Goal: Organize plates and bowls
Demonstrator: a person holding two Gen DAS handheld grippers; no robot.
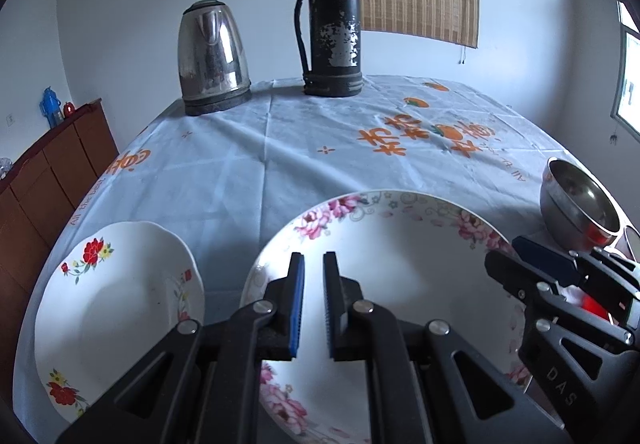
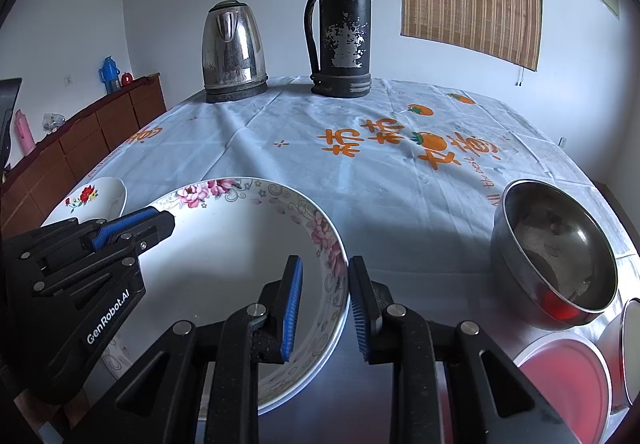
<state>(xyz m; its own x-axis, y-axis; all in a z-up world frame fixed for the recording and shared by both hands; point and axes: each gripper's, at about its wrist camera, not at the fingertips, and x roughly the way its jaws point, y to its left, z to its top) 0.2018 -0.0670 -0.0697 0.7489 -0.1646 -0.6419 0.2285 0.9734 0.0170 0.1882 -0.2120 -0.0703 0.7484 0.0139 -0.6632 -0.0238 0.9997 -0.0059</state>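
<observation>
Jaws of right gripper (image 2: pixel 325 272) parted astride pink-flowered plate (image 2: pixel 240 228) rim.

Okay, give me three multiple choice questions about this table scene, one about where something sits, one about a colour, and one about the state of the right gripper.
1. Where does the steel bowl sit relative to the pink-flowered plate?
A. To its right
B. Stacked on it
C. Behind the kettle

2. What colour are the flowers on the smaller plate?
A. Blue
B. Red
C. Purple

3. How is the right gripper?
A. Shut on the bowl
B. Shut on nothing
C. Open, its fingers either side of the plate's rim

Answers: 1 A, the bowl stands apart on the cloth to the right. 2 B, red blooms show on its rim. 3 C, a clear gap separates the pads with the rim between them.
</observation>
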